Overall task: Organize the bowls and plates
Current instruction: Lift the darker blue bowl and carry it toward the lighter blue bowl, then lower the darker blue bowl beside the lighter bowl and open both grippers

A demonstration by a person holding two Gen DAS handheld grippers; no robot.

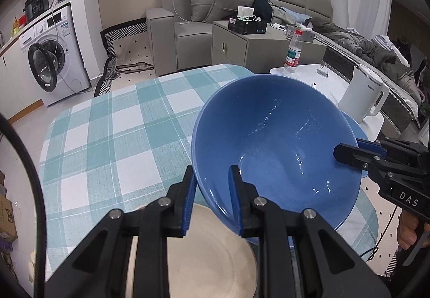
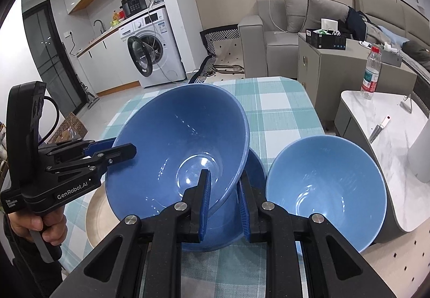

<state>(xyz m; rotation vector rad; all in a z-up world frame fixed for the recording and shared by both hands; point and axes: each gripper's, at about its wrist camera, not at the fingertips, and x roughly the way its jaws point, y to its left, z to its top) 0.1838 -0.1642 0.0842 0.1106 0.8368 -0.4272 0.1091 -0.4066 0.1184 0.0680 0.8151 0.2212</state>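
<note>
Nearest the left wrist camera, the rim of a large glossy blue ceramic bowl (image 1: pixel 276 142) is clamped between the blue-padded black fingers of the left gripper (image 1: pixel 212 198). The bowl is held tilted, with its opening turned toward the camera, above a round beige plate (image 1: pixel 215 257) that lies on the teal-and-white checked tablecloth (image 1: pixel 107 136). At the opposite side of the rim, the right gripper (image 1: pixel 346 153) is seen closed on the same bowl wall, one finger inside and one outside.

From the right wrist camera, the right gripper (image 2: pixel 223 204) is shown pinching the near rim of the large blue bowl (image 2: pixel 177 147), and the left gripper (image 2: pixel 121 150), gripped by a hand (image 2: pixel 45 225), is clenched on the far rim at the left. The lifted bowl is seen directly over a second blue bowl (image 2: pixel 242 222) standing on the cloth below it; whether the two touch cannot be told. Just beside these, to the right, a third, smaller light blue bowl (image 2: pixel 325 190) stands upright on the table.

Further off, a white electric kettle (image 1: pixel 362 96) and a clear plastic water bottle with a red label (image 1: pixel 293 53) are placed on a white marble-patterned side table (image 1: pixel 330 83). Beyond it a grey fabric sofa (image 1: pixel 188 29) is set against the wall, and a white front-loading washing machine (image 1: pixel 51 61) is seen with its door open.
</note>
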